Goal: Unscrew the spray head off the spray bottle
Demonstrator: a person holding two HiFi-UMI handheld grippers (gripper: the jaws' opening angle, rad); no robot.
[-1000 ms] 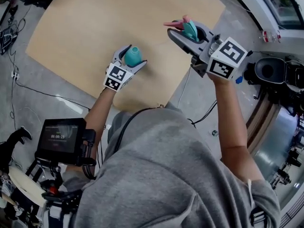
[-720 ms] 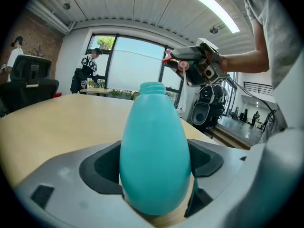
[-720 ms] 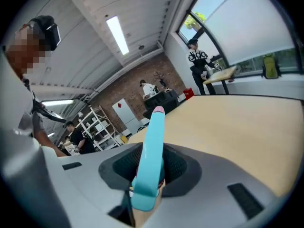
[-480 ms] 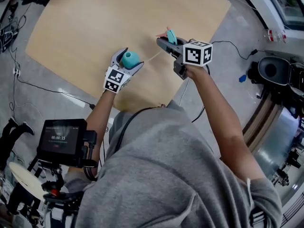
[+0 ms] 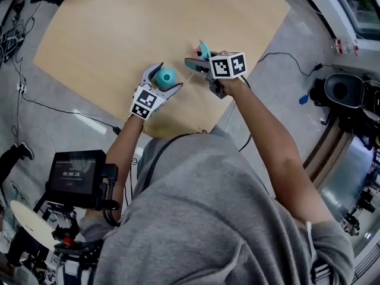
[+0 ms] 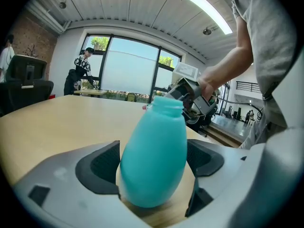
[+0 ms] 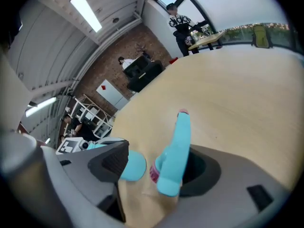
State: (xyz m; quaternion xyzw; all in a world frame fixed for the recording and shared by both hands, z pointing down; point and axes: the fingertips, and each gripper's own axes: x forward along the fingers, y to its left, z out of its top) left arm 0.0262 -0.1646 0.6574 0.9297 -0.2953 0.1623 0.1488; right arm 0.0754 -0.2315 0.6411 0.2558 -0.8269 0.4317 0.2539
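Head view: a pale wooden tabletop (image 5: 119,34) fills the upper left. Near its lower edge, ctr of frame, the left gripper (image 5: 164,81) is clamped on a teal egg-shaped plastic bottle (image 5: 167,76) standing on the wood. Just right of it the right gripper (image 5: 199,57) has a teal plastic spray head (image 5: 203,50) at its tips, apart from the bottle. Both bare forearms reach up from the grey sweatshirt (image 5: 208,218) at bottom; the right arm comes in diagonally from lower right, its marker cube (image 5: 228,65) turned up. Lower left: a black screen on a stand (image 5: 76,174), and a black cable (image 5: 53,114) across the grey floor. Left gripper view shows what the head view can't: bottle (image 6: 154,146) upright, both dark pads pressed on its sides, neck bare w/ no head on it. The right gripper (image 6: 190,96) and its hand sit just behind the neck, upper right; people by big windows in bg. Right gripper view: jaws opening. The spray head (image 7: 175,151) stands betw. them, leaning on the right-hand pad w/ a gap to the left-hand pad (image 7: 113,161), nozzle pointing up-frame, a pink-red patch near its base. The bottle's side (image 7: 134,166) peeks past the left-hand pad, partly hidden by it.
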